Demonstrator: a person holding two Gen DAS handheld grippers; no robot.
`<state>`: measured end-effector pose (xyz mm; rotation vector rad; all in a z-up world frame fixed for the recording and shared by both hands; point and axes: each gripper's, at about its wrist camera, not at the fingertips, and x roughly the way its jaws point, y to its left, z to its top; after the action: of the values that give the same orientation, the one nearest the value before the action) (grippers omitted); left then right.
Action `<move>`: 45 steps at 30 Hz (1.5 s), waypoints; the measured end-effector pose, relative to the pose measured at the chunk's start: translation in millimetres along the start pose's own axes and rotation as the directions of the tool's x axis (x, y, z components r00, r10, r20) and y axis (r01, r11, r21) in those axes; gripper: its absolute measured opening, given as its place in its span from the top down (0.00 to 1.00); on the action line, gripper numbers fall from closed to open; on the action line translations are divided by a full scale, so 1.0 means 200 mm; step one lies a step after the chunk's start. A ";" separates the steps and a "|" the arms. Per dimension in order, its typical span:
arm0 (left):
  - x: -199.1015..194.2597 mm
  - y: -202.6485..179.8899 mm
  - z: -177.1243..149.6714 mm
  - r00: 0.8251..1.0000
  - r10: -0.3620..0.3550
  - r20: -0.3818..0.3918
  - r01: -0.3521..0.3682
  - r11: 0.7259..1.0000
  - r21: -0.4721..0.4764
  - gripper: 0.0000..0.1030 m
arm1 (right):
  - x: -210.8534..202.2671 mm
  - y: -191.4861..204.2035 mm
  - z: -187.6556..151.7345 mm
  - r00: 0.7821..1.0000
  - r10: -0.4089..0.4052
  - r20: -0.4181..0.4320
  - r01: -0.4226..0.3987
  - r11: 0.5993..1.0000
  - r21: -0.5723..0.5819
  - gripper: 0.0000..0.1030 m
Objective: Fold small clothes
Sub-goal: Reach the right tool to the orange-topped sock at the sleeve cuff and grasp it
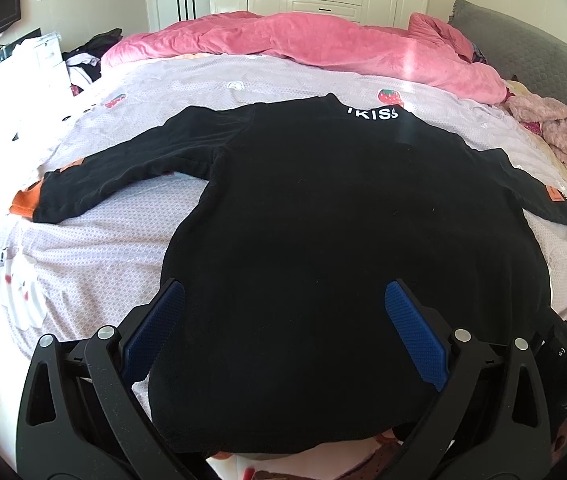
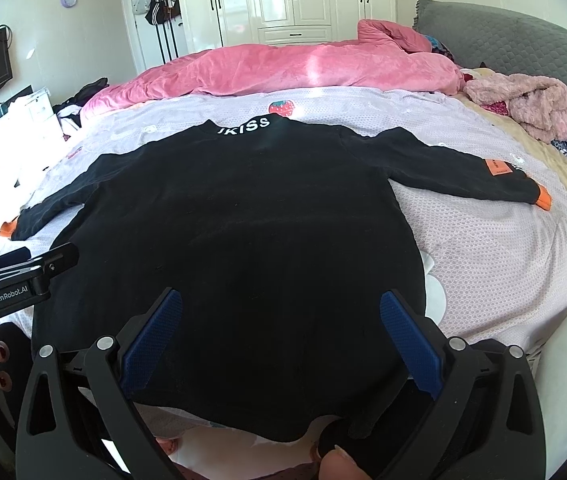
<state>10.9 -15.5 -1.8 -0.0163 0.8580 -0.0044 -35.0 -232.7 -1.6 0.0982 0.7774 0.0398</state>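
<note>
A small black long-sleeved shirt [image 1: 323,240] [image 2: 235,232] lies flat on the bed, back up, collar away from me with white "KISS" lettering, both sleeves spread out sideways with orange cuffs. My left gripper [image 1: 283,320] is open, its blue pads over the shirt's lower left part near the hem. My right gripper [image 2: 281,324] is open too, its blue-padded fingers straddling the lower right part of the shirt. Nothing is clamped between either pair of fingers. A fingertip [image 2: 339,462] shows at the bottom edge of the right wrist view by the hem.
The bed sheet [image 1: 95,264] is pale lilac with strawberry prints. A pink quilt [image 1: 303,48] is bunched along the far side. A fluffy pink garment [image 2: 527,104] lies at the right by a grey headboard [image 2: 515,44]. White wardrobes stand behind; clutter and a TV at left.
</note>
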 end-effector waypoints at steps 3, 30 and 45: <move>0.01 -0.02 0.01 1.000 -0.002 0.001 0.002 1.000 0.006 0.08 | 0.01 -0.03 0.01 1.000 -0.010 0.002 0.010 1.000 0.015 0.04; 0.20 -0.22 0.27 0.999 -0.034 -0.005 0.034 0.999 0.016 0.08 | 0.12 -0.21 0.23 0.997 -0.075 0.032 0.072 0.994 0.086 0.04; 0.32 -0.36 0.54 0.998 -0.061 -0.020 0.061 0.998 0.020 0.08 | 0.25 -0.35 0.60 0.990 -0.125 0.069 0.113 0.981 0.156 0.04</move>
<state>135.4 -87.5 21.4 -0.0229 0.8768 -0.0712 85.5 -307.1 40.8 0.1960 0.7055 -0.1368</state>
